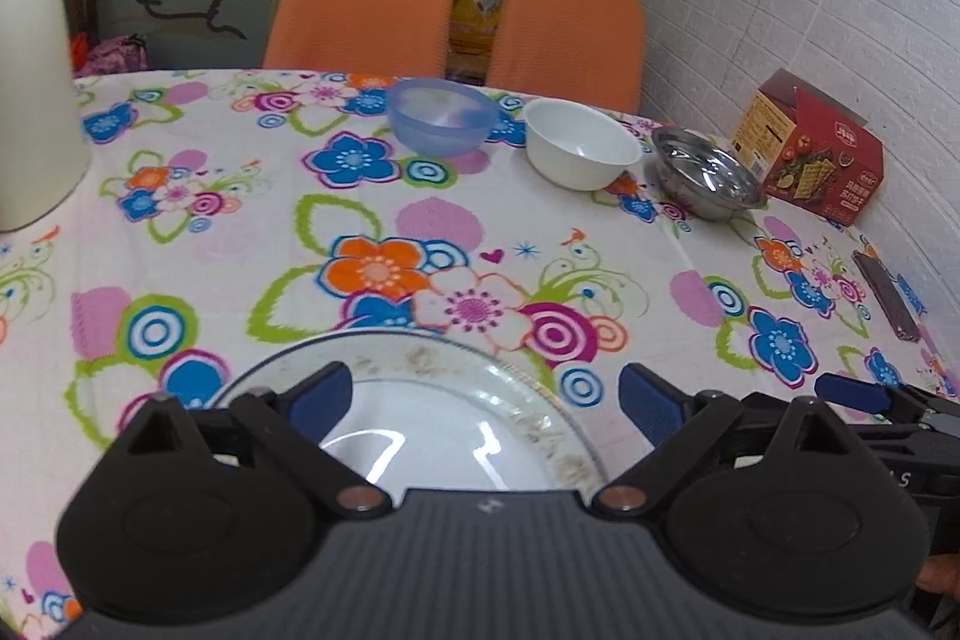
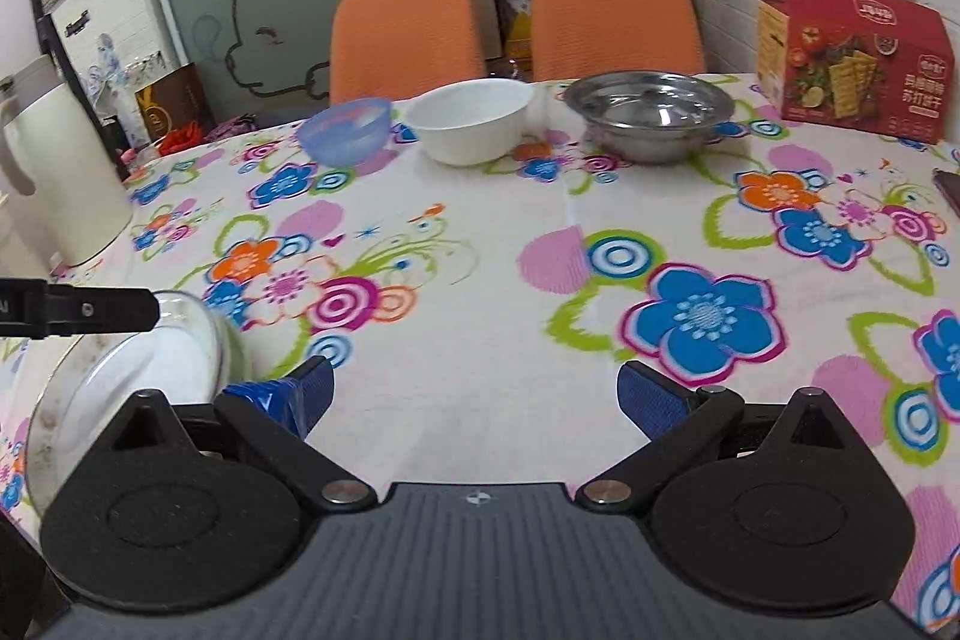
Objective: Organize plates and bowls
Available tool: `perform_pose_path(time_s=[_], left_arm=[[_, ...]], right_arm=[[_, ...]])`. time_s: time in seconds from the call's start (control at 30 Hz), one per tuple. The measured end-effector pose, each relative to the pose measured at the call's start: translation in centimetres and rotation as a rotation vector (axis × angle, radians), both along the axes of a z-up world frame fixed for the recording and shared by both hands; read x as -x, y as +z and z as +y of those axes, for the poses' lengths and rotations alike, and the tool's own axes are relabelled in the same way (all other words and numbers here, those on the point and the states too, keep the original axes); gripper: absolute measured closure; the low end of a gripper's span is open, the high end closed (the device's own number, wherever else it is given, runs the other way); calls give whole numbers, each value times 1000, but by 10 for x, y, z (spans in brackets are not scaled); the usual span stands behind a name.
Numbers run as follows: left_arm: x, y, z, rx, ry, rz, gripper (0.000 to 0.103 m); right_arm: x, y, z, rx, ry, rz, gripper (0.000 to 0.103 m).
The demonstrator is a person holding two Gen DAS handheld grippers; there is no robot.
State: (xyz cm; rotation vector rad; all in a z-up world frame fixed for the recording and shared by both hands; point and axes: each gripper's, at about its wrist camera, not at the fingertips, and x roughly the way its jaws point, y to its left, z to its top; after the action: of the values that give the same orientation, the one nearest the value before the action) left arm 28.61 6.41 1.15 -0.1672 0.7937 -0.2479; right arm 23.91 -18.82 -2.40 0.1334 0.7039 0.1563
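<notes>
A clear glass plate (image 1: pixel 420 400) with a worn gold rim lies on the flowered tablecloth, right under my left gripper (image 1: pixel 486 397), which is open with its blue pads on either side of the plate. The right wrist view shows the same plate (image 2: pixel 132 370) at the lower left with a left gripper finger (image 2: pixel 90 310) over it. My right gripper (image 2: pixel 478 397) is open above bare cloth, holding nothing. At the far side stand a blue plastic bowl (image 1: pixel 441 115), a white bowl (image 1: pixel 579 142) and a steel bowl (image 1: pixel 705 172) in a row.
A red cracker box (image 2: pixel 852 58) stands at the back right against the wall. A white jug (image 2: pixel 54 172) sits at the left edge. A dark flat phone-like object (image 1: pixel 888 298) lies at the right. Two orange chairs (image 2: pixel 408 34) stand behind the table.
</notes>
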Motion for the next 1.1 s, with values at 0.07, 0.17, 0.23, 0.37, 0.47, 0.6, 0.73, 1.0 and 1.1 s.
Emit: perform_pose_path(time_s=[0.07, 0.17, 0.23, 0.37, 0.47, 0.6, 0.73, 1.0, 1.1], left_arm=[[-21, 3, -21, 26, -37, 29, 9], [-50, 5, -56, 34, -82, 72, 9], [-59, 8, -74, 33, -107, 66, 9], [-65, 7, -94, -3, -143, 55, 9], [-66, 1, -91, -31, -148, 65, 9], [-69, -1, -72, -44, -106, 58, 9], [-73, 1, -54, -46, -70, 43, 8], [-65, 5, -35, 1, -60, 22, 8], [-59, 9, -29, -3, -54, 1, 8]], right_arm=[[-15, 3, -21, 17, -20, -8, 14], [-52, 12, -57, 37, -70, -28, 14], [-85, 21, -77, 57, -107, -32, 14], [-162, 35, -101, 132, -111, -1, 14], [-229, 27, -100, 251, -49, 145, 14], [-277, 7, -96, 322, -16, 297, 14], [-289, -7, -87, 389, 22, 382, 14], [-297, -13, -85, 382, 11, 496, 14], [-293, -13, -84, 371, 34, 556, 14]])
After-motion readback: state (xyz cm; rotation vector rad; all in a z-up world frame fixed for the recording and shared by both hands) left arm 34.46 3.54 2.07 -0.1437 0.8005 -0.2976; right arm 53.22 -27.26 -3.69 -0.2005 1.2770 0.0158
